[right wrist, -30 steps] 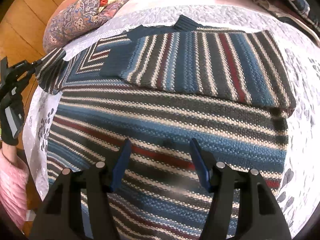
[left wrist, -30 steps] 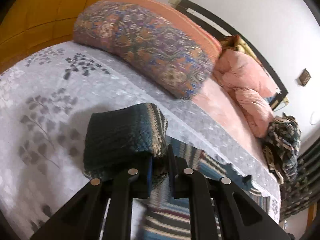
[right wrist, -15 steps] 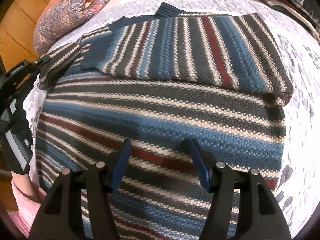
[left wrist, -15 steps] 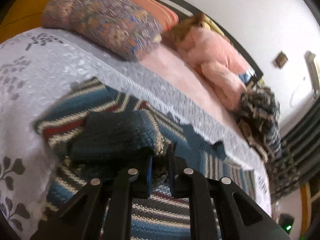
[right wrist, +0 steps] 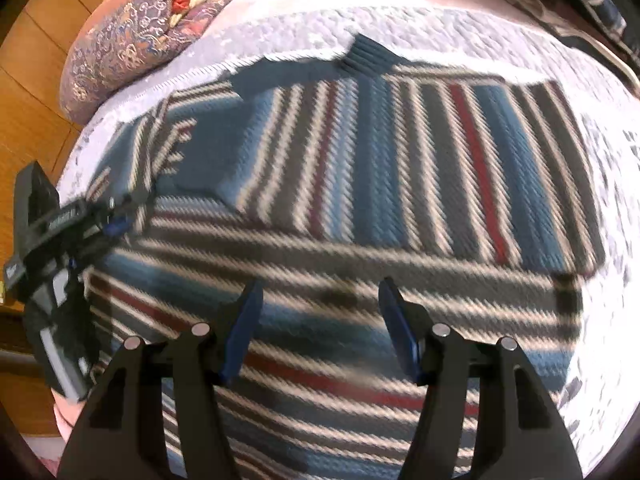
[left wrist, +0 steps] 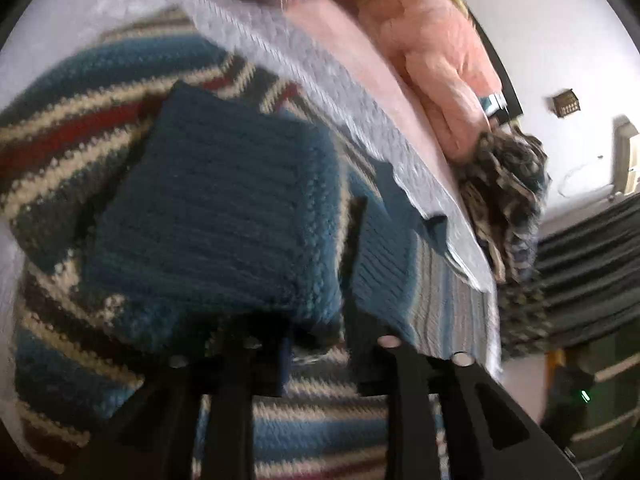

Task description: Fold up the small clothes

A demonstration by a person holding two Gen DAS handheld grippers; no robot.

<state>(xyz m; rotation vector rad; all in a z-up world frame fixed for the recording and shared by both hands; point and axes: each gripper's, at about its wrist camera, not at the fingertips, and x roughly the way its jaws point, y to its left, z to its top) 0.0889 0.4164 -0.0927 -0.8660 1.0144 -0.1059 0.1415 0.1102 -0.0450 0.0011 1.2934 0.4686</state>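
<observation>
- Between left gripper [left wrist: 316, 344] jaws: sleeve cuff [left wrist: 216, 216] pinched tight, carried over striped sweater [right wrist: 360, 208] mid-bed.
- Right gripper [right wrist: 320, 320] wide open, empty, hovering over the sweater body.
- Judgement: lay sleeve flat across chest, edges aligned, then release.
- Bedspread [right wrist: 460, 36] edge clear; motion blur hides the exact grip contact.

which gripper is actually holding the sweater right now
The left gripper: its jaws pinch the sweater's blue cuff. The right gripper hangs open above the striped body, gripping nothing.
</observation>
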